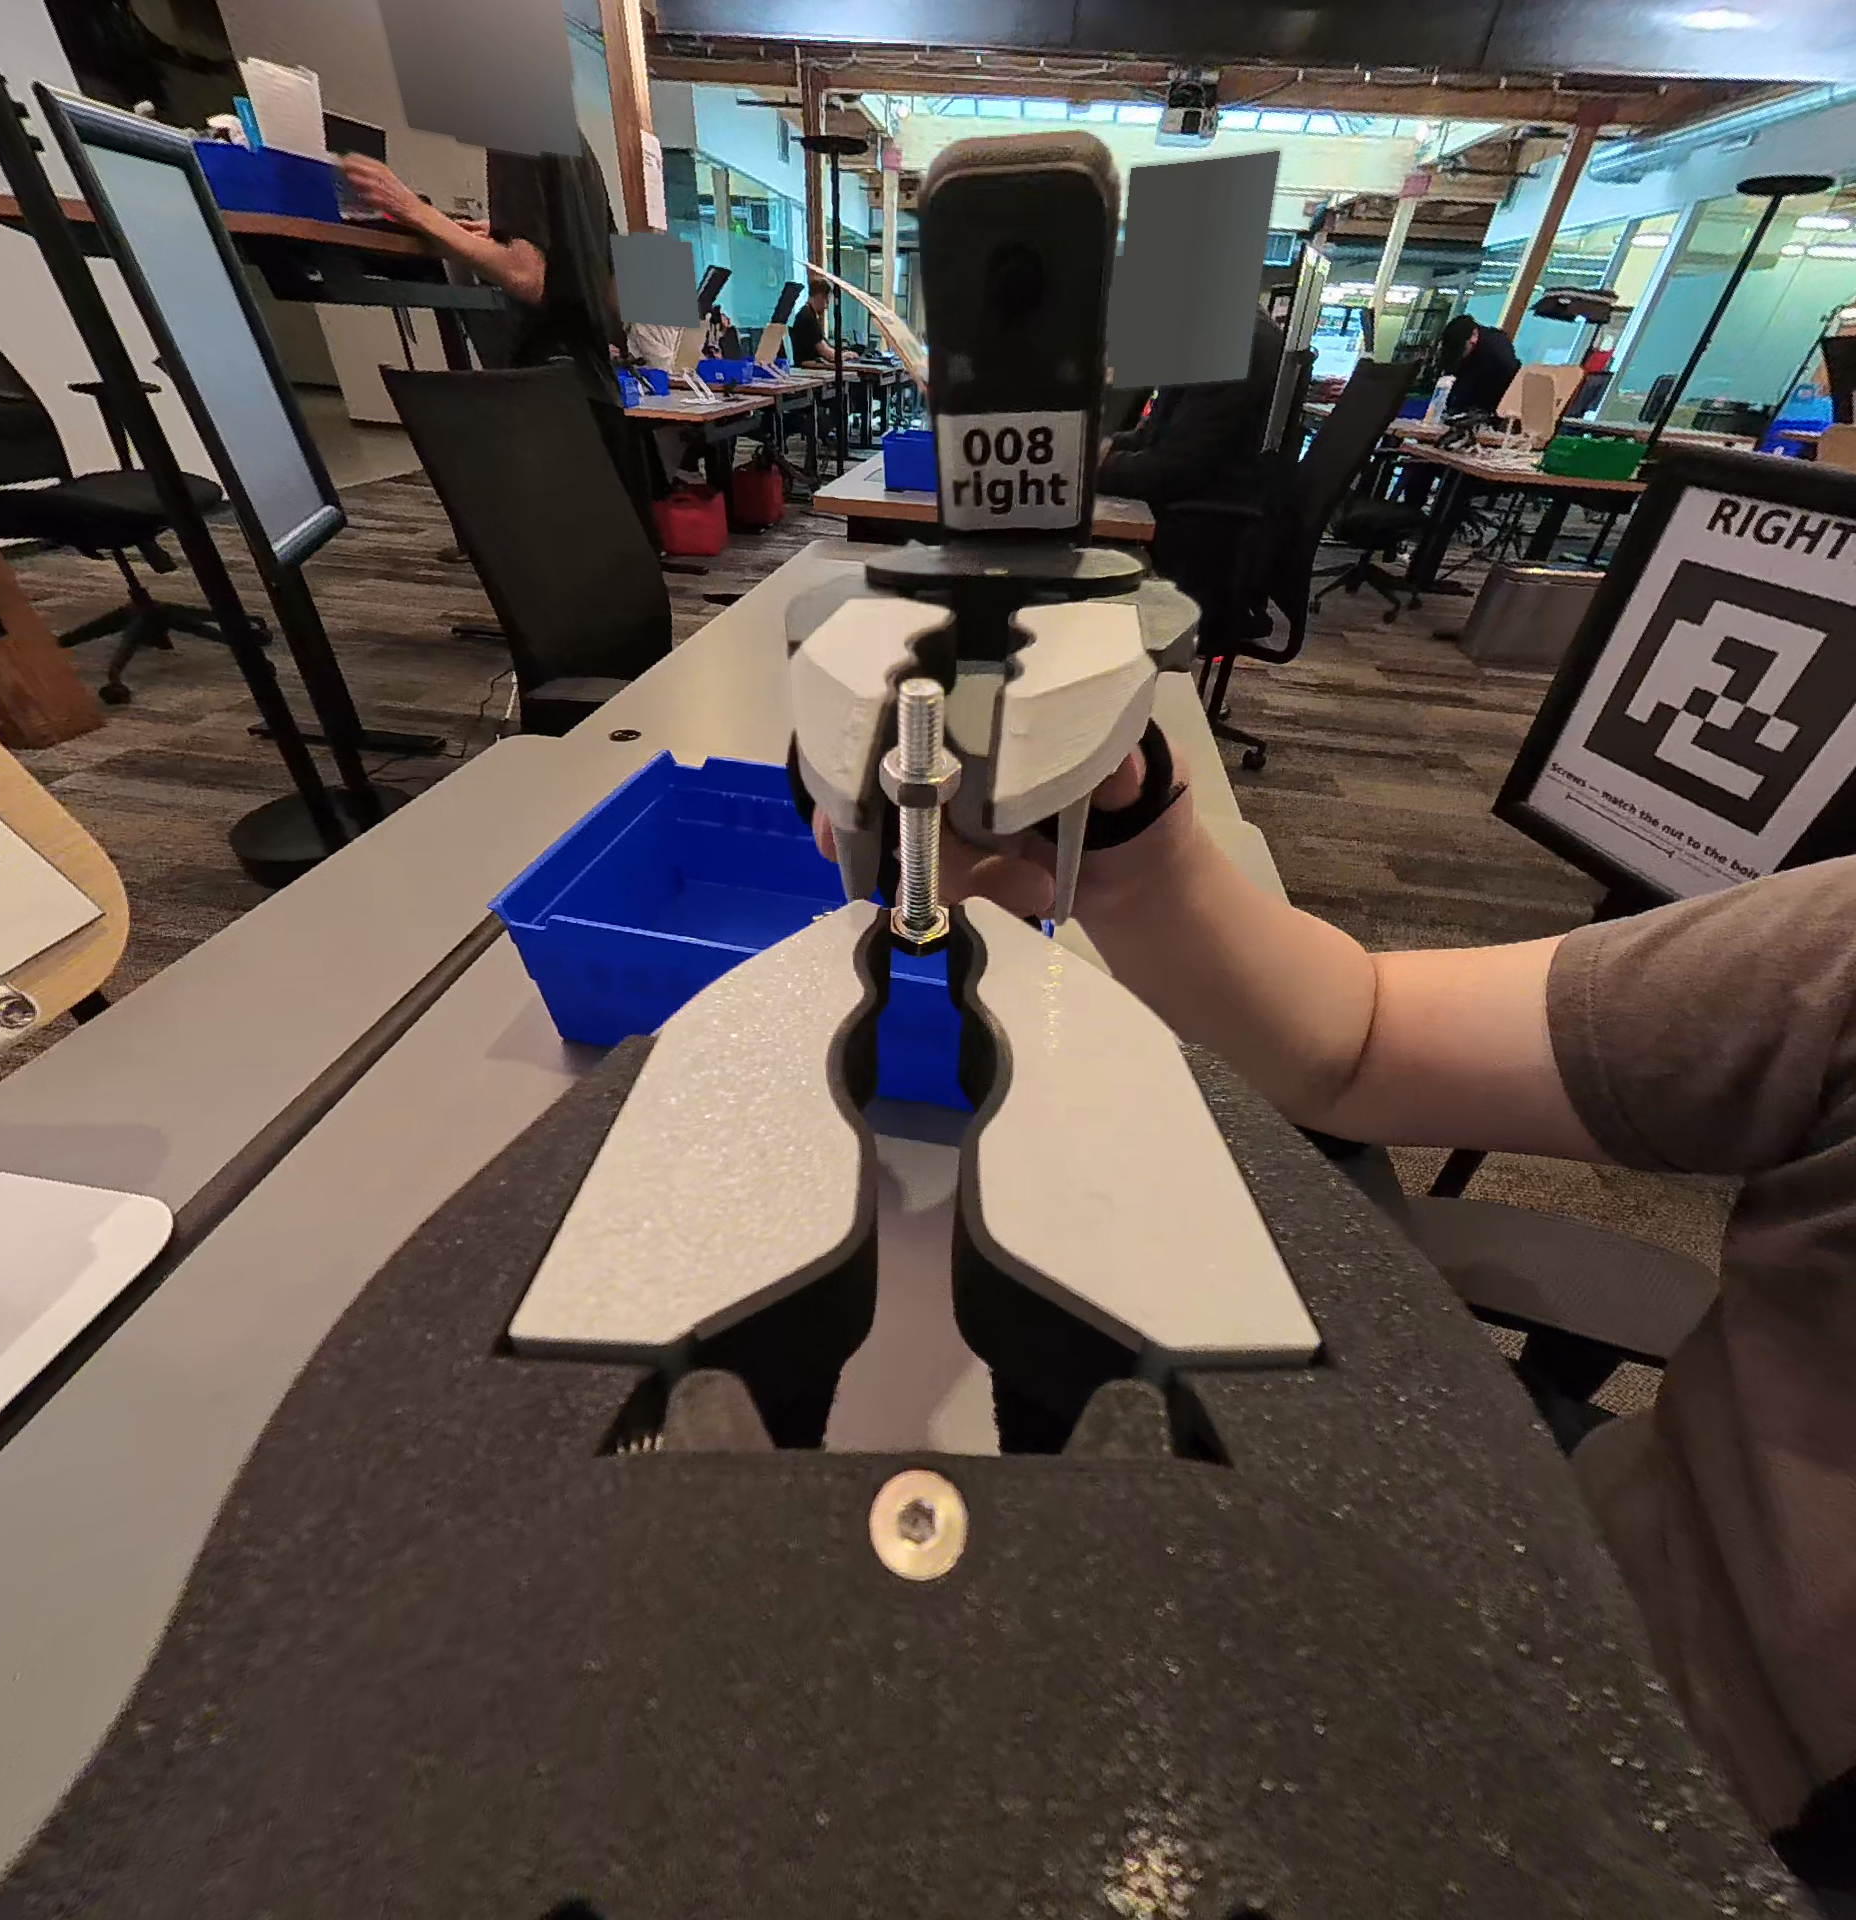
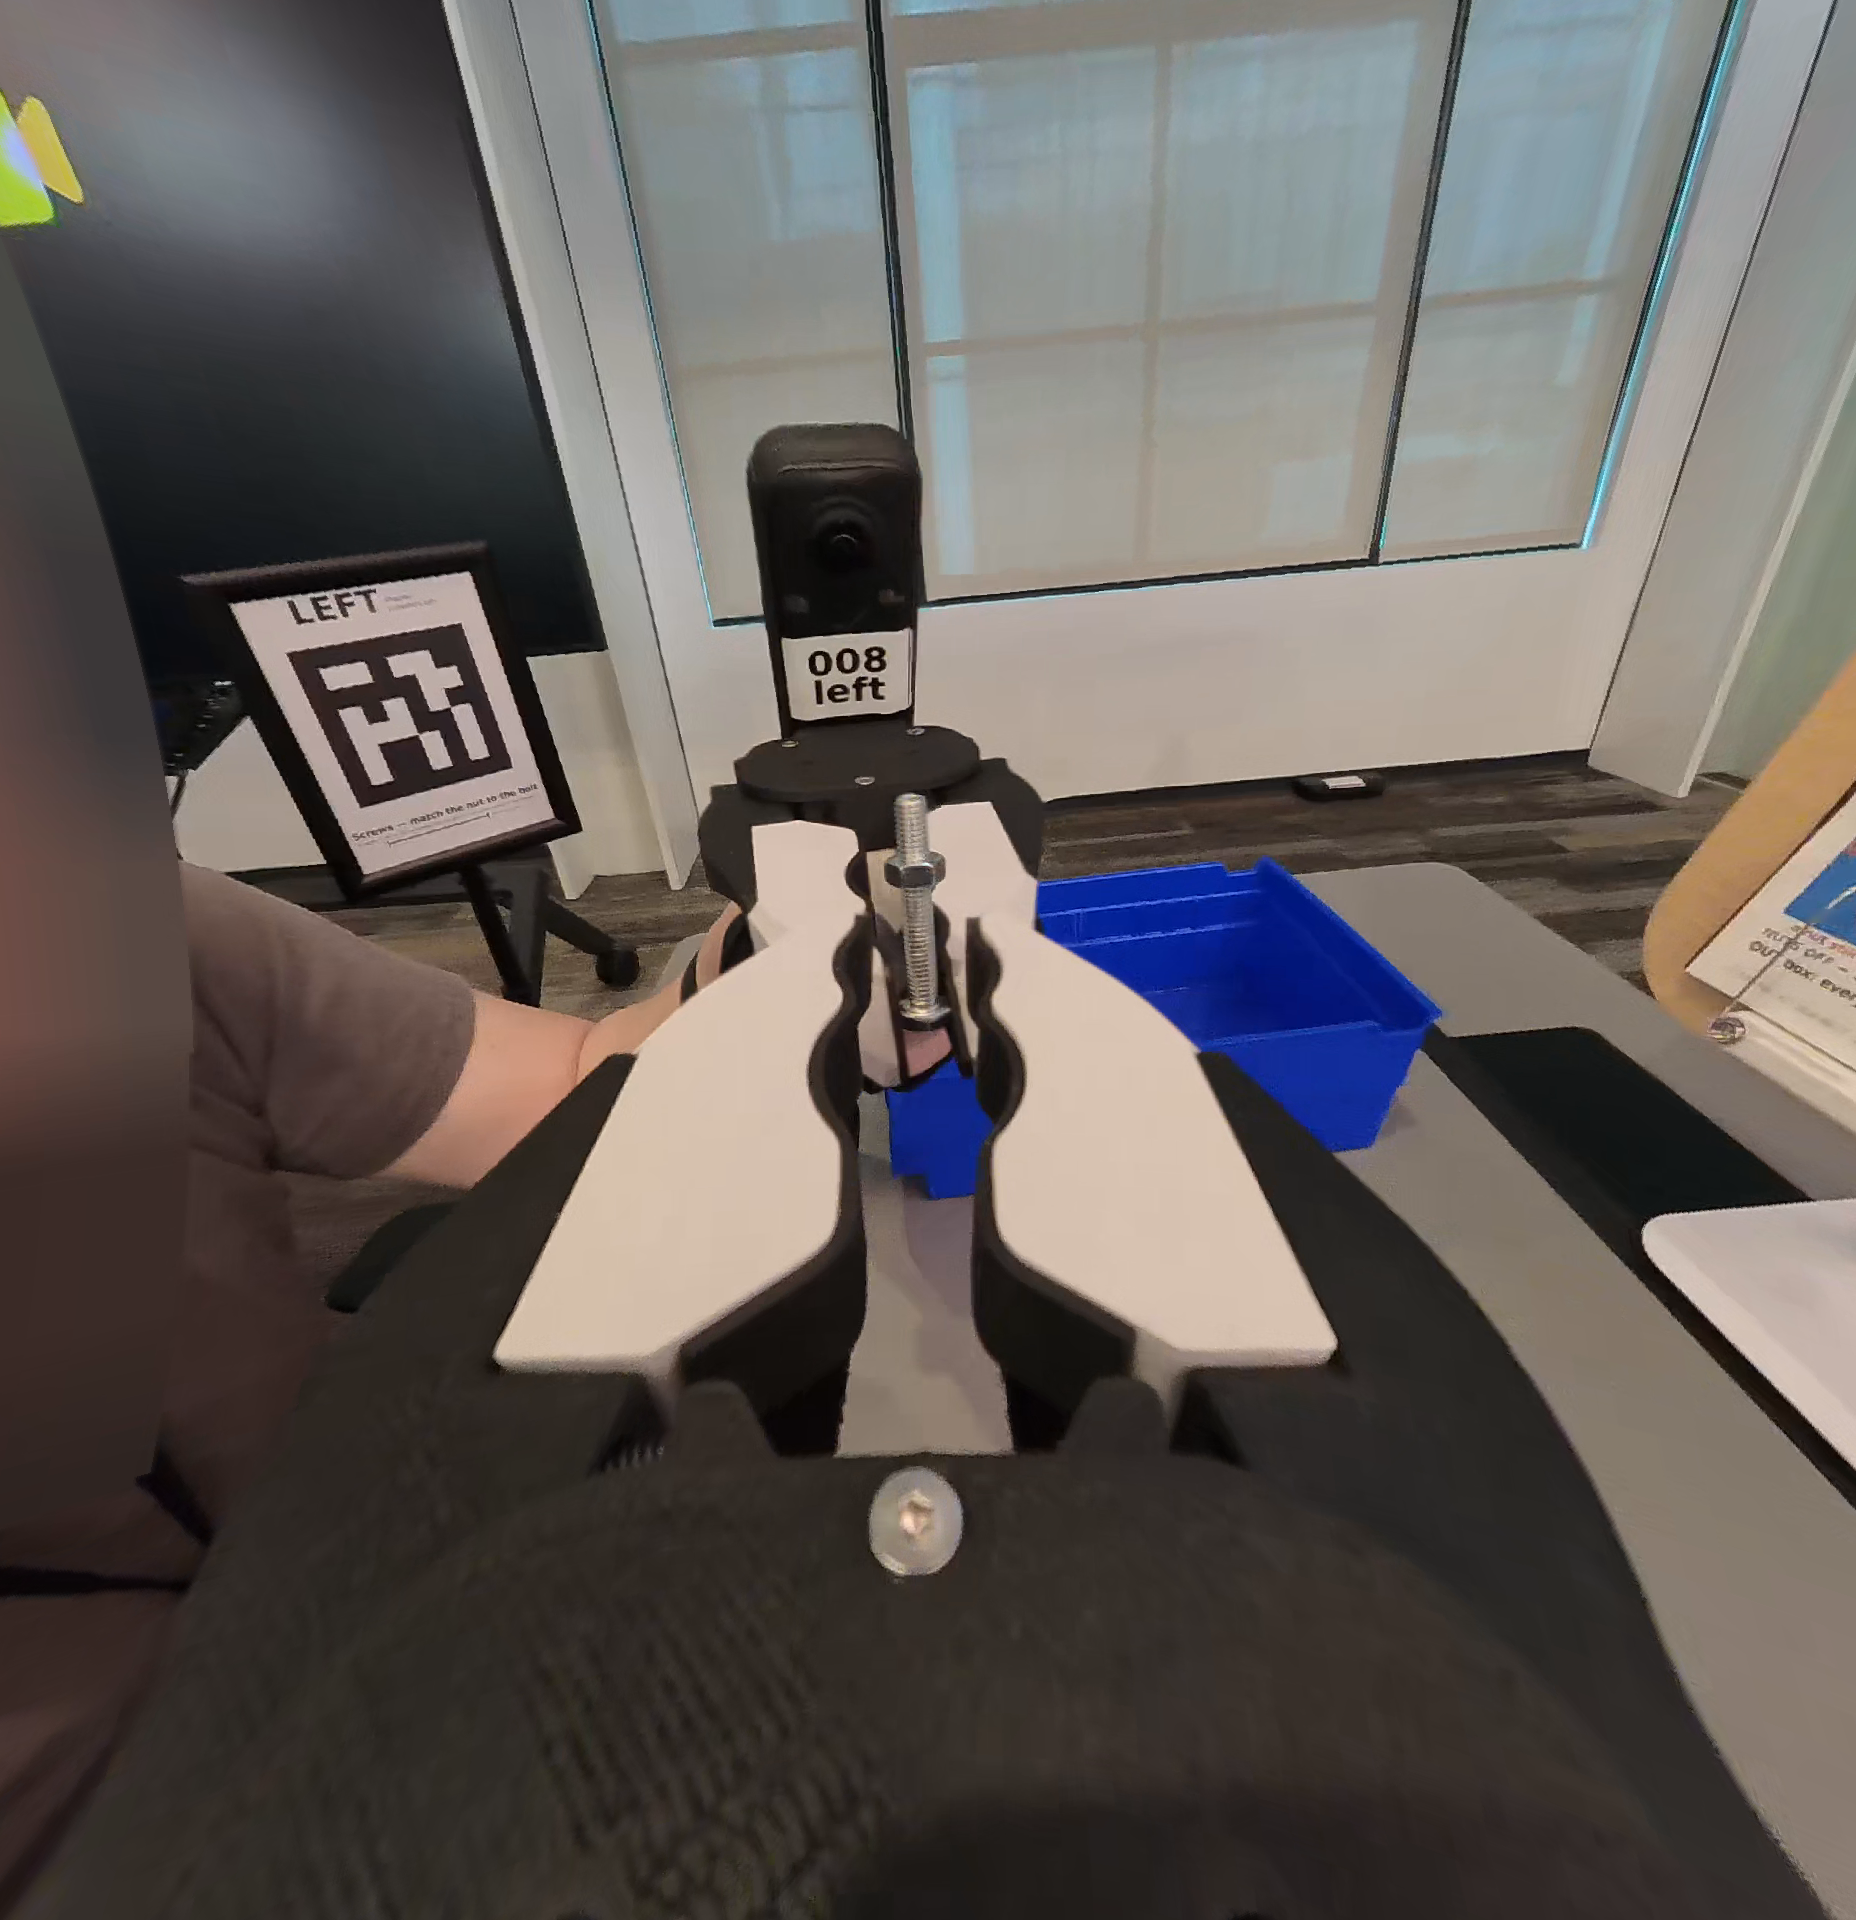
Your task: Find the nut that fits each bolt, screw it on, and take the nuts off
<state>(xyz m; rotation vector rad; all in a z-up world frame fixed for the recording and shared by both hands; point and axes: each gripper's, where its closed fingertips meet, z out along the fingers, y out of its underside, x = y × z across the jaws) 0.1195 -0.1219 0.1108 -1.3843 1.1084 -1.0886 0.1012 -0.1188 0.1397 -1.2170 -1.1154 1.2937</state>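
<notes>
Bright steel bolt [image 1: 921,842] stands upright in the air above the grey counter [image 1: 280,1039], in front of the blue bin [image 1: 633,966]. We read the left gripper [image 1: 917,920] as clenched on the bolt's lower end, its dark pads hugging a hex piece there. A nut [image 1: 920,775] sits partway up the thread, with bare thread above and below it.

The right gripper [image 2: 919,925] faces the left one head-on. Its jaws stand a little apart either side of the shaft, wider than the thread. In the right wrist view the nut shows above their tips, and we see nothing gripped.

Step in hand, as we judge it: turning this nut along the thread. Whether on or off, we cannot say.

To do it well:
- keep the left grip firm and the bolt plumb;
- raise the right jaws to nut height and close on two opposite flats, not the corners;
- turn about the bolt's own axis in short strokes, letting go and re-gripping between them;
- work over the bin, so a freed nut drops inside.

Unclear: whether the lower hex piece is the bolt head or a second nut. The bin floor is partly screened by both grippers, and no other bolts or nuts are in view.
</notes>
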